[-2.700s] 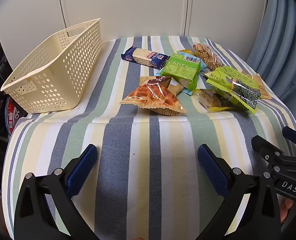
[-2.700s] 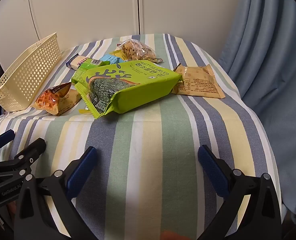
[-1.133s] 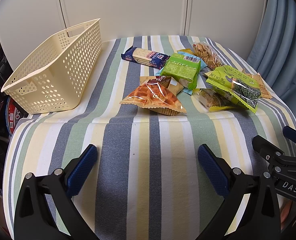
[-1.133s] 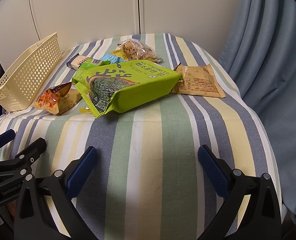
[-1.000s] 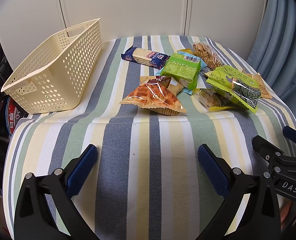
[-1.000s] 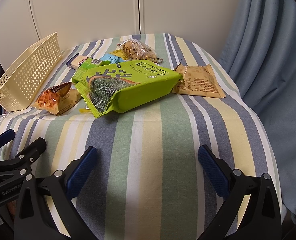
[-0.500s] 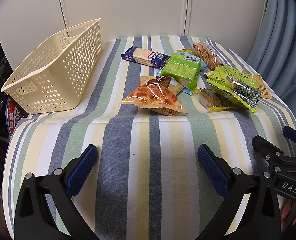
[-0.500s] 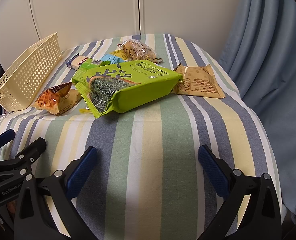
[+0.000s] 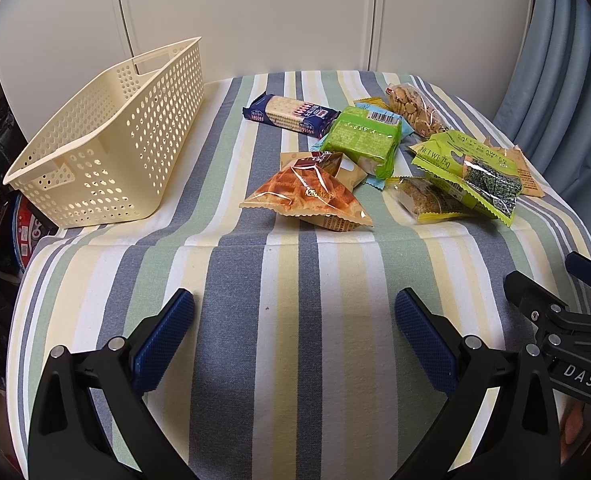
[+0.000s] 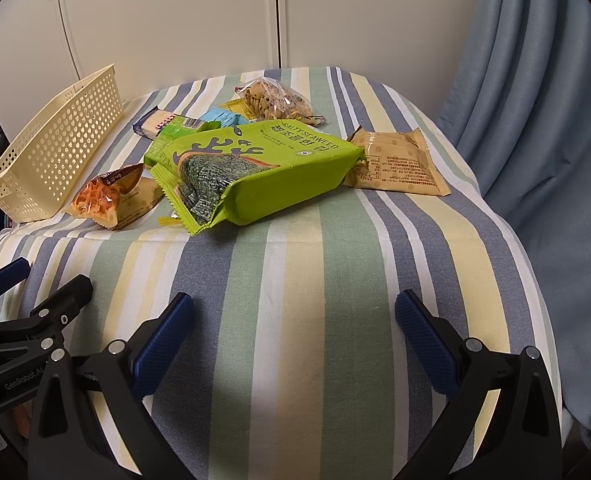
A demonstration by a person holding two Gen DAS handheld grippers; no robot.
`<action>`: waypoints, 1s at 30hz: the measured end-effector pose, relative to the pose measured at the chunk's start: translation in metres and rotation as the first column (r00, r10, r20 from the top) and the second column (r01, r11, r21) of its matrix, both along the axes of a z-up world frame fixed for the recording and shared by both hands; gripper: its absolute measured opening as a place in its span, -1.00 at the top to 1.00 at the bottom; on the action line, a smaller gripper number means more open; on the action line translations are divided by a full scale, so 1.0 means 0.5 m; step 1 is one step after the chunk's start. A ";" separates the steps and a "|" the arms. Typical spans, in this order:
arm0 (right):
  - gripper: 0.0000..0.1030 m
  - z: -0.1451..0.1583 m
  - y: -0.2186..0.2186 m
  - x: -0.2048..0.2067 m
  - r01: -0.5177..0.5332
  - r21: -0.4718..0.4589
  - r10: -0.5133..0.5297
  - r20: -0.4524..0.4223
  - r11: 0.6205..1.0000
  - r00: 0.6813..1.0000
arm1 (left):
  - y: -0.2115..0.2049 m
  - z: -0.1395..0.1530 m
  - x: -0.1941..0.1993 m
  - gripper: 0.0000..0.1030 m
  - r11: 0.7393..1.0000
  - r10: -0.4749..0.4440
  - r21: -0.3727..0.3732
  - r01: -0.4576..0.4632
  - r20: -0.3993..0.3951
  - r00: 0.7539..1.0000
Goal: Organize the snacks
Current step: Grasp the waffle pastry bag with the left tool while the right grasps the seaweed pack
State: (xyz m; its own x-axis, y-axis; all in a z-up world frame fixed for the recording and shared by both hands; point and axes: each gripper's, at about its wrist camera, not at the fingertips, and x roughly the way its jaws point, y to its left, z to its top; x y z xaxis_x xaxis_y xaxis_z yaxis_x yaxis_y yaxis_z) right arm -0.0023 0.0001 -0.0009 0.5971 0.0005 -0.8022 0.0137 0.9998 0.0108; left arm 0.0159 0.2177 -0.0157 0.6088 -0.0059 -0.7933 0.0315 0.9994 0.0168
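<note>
Both claws hung low over the near edge of the surface, which was covered by a striped cloth. The left claw had its jaws spread wide and carried nothing; the right claw was likewise spread and empty. Neither touched a package.

The snacks lay in a loose cluster on the far right half of the surface. Nearest the left claw sat the waffle packet, partly overlapping a tan wrapper behind it. Beyond it lay the green wafer pack and the cracker sleeve, with a clear biscuit bag at the back. The seaweed bag rested across several smaller items, nearest the right claw, and a tan pouch touched its far end.

The cream basket stood empty at the far left, well apart from the cluster, open side up. That placement suggested it was the intended receptacle. No item had yet been stowed, so the task appeared to be at its start, each claw readied for a first pick.
</note>
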 end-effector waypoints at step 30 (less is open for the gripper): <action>-0.91 0.050 -0.008 0.035 -0.040 0.097 0.039 0.014 0.994 0.999 | 0.027 0.014 0.198 -0.96 0.989 -0.137 -0.067 0.131 -0.084 0.987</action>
